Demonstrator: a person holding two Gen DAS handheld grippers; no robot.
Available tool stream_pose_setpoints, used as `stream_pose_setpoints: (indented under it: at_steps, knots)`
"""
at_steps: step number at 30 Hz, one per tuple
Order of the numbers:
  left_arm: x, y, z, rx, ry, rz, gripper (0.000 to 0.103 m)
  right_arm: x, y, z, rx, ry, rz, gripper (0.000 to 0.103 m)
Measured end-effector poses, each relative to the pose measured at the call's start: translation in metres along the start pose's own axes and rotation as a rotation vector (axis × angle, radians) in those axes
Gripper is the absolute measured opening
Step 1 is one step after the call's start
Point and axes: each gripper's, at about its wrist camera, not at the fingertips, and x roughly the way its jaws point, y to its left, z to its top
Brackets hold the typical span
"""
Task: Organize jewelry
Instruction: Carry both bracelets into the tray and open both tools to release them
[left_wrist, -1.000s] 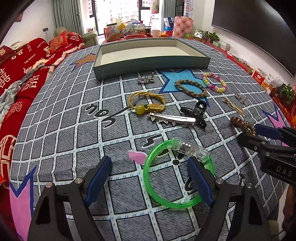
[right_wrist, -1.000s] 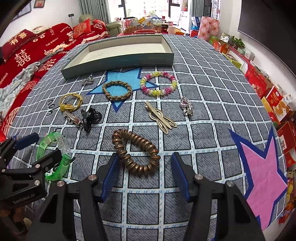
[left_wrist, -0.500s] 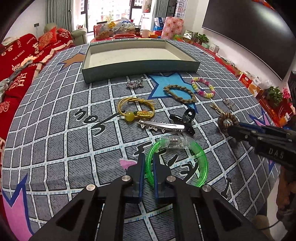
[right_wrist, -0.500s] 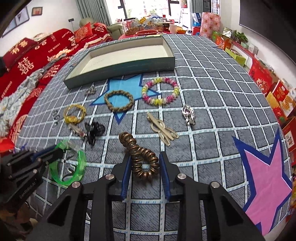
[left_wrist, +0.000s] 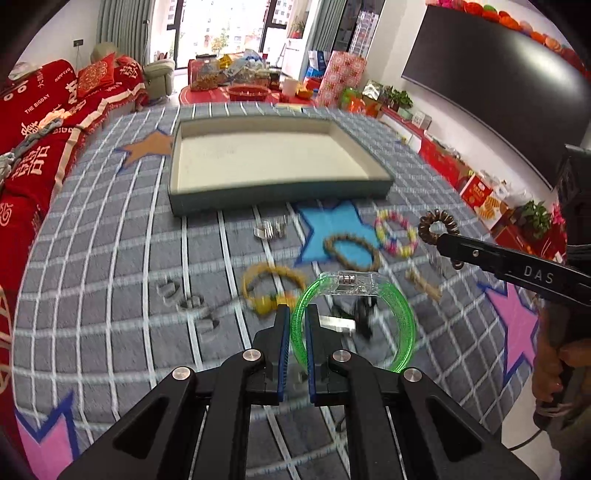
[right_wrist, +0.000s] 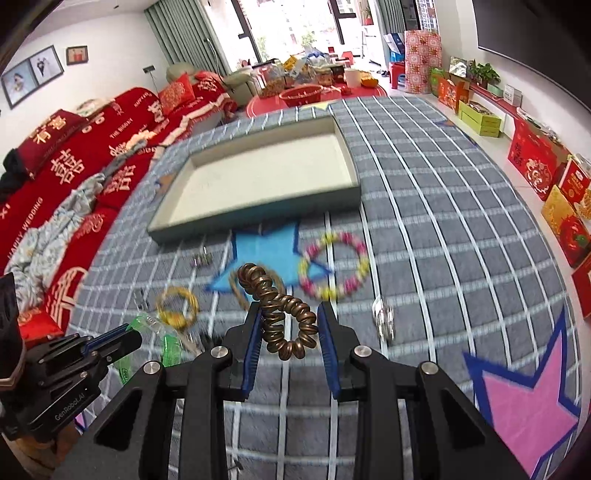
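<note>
Aloft, left claw (left_wrist: 295, 325) pinches translucent green bangle (left_wrist: 391, 295); right claw (right_wrist: 290, 328) grips coppery coiled hair tie (right_wrist: 284, 314).

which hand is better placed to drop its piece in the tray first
Probably left. The left gripper holds the green bangle nearly in line with the tray; the right gripper, holding the coil hair tie, sits off to its side.

"DAS" is printed in white on the right tongs (left_wrist: 439, 240); "GenRobot.AI" on the left tongs (right_wrist: 131, 338). The red sofa cover (right_wrist: 74, 166) reads "THE BIGDAY" and "HAPPY WEDDING".
</note>
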Motion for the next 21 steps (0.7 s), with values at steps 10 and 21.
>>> stream_pose_setpoints:
  at_steps: [10, 21]
  knots:
    - [0.015, 0.025, 0.078, -0.038, -0.072, 0.036, 0.021, 0.033, -0.003, 0.083, 0.028, -0.010, 0.063, 0.032]
    - [0.090, 0.056, 0.155, -0.077, -0.063, 0.141, 0.021, 0.120, -0.011, 0.170, 0.058, 0.049, 0.043, 0.032]
